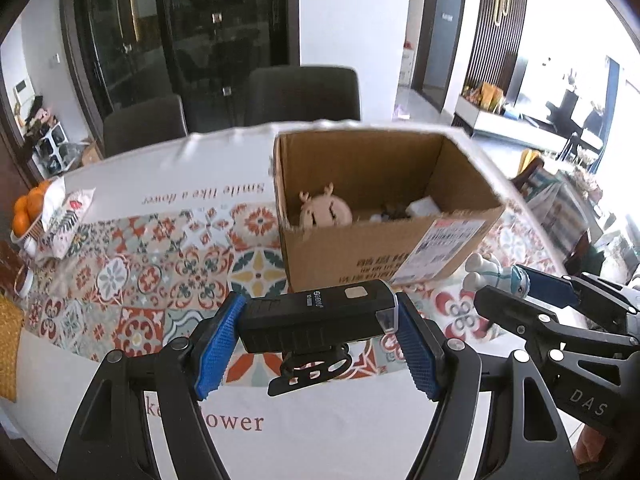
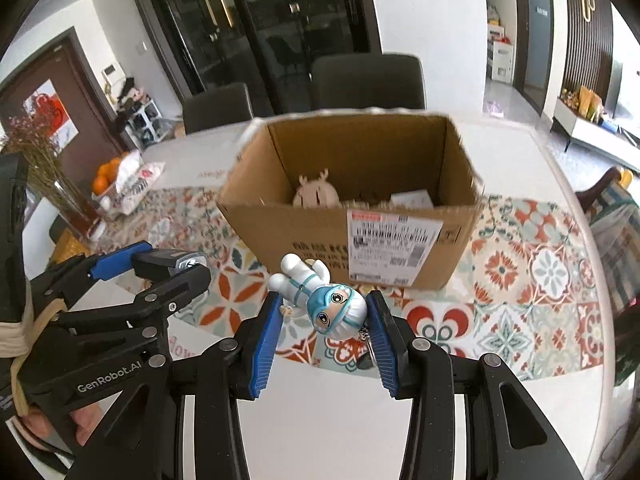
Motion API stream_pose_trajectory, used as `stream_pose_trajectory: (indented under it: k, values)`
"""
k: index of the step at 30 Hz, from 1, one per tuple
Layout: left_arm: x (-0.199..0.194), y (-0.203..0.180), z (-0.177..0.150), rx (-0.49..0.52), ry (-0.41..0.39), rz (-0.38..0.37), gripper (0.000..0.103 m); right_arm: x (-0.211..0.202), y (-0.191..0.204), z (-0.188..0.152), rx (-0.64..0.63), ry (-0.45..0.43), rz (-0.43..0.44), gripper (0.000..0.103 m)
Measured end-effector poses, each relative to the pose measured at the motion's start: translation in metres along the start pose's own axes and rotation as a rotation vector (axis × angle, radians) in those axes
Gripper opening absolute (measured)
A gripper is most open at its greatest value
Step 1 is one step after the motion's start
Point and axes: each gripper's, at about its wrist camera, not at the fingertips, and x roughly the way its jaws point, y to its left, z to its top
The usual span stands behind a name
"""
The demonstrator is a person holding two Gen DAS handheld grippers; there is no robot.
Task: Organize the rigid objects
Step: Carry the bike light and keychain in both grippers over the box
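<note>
Oranges [image 1: 25, 207] sit by a snack bag [image 1: 66, 218]; two dark chairs [image 1: 302, 94] stand beyond.

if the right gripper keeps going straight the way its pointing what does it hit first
Most likely the near wall of the cardboard box, around its shipping label. The right gripper points at that wall, with the figurine it grips leading. It might clear the rim if held high; depth is unclear.

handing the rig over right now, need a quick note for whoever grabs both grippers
Left gripper: shut on the black bike light, held above the table.
Right gripper: shut on the medic figurine, also in the air.
Cardboard box: open, just ahead of both, already holding a deer-face toy and a few other bits.
Left to do: drop both items into the box.
</note>
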Motion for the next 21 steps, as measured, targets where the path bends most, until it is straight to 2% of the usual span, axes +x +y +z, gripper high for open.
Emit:
stream_pose_trajectory:
  k: [11, 21]
  values:
    - [-0.040, -0.001, 0.027, 0.003, -0.107, -0.016, 0.074, -0.050, 0.006, 0.020, 0.025, -0.126, 0.017, 0.043]
    - [-0.053, -0.007, 0.056, 0.038, -0.173, -0.028, 0.074, -0.067, 0.007, 0.047, 0.019, -0.214, 0.013, 0.043]
